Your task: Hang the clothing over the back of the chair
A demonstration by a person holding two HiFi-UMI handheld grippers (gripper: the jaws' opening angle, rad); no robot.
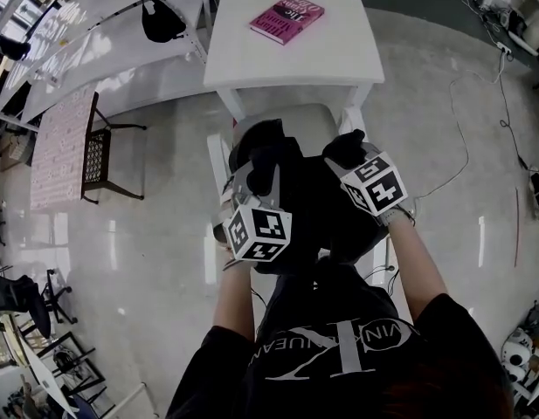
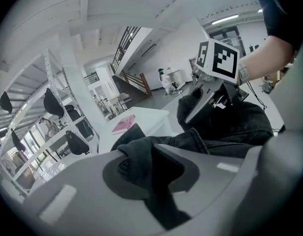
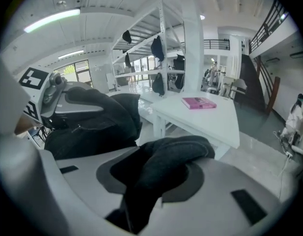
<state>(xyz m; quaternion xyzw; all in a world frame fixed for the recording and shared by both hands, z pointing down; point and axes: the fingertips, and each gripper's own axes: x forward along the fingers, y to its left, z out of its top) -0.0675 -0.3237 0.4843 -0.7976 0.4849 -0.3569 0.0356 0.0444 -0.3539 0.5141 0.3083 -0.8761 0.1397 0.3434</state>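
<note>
We hold the dark garment point(image 1: 308, 208) between both grippers, and its long axis runs along the back of the white chair point(image 1: 218, 157), just above it. The left gripper point(image 1: 252, 177) is clamped on one fold. The right gripper point(image 1: 348, 155) has its jaws slightly apart, with another fold lying between them. We judge both hands equally near.

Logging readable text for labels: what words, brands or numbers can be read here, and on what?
Pink book on the white table: cursive title, too blurred to read.
Person's black shirt: large white lettering, upside down and cut off, not readable.
Marker cubes: square patterns only, no words.
</note>
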